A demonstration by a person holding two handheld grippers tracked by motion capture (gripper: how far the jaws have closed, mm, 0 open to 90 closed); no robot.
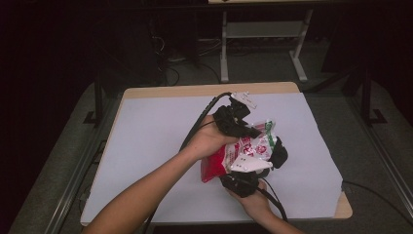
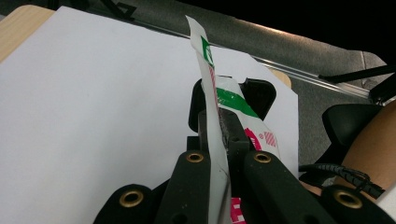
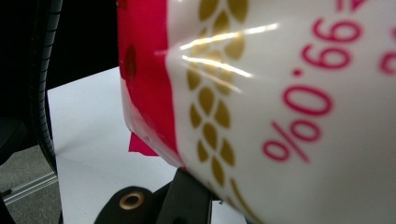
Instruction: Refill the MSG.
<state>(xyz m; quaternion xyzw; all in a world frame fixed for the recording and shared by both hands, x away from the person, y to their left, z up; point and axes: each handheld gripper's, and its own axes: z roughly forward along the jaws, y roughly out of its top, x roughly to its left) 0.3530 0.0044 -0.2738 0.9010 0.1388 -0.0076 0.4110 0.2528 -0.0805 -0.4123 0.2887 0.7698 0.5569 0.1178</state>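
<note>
Item: red-and-white snack bag (image 1: 229,158), held above the middle of the white table sheet (image 1: 146,146). My left gripper (image 1: 251,130) jaws are clamped on its top edge. My right gripper (image 1: 243,181) sits beneath it; I cannot tell its jaw state.

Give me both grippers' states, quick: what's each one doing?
Left gripper: shut on the packet, pinching its top edge.
Right gripper: at the packet; open or shut cannot be told.
</note>
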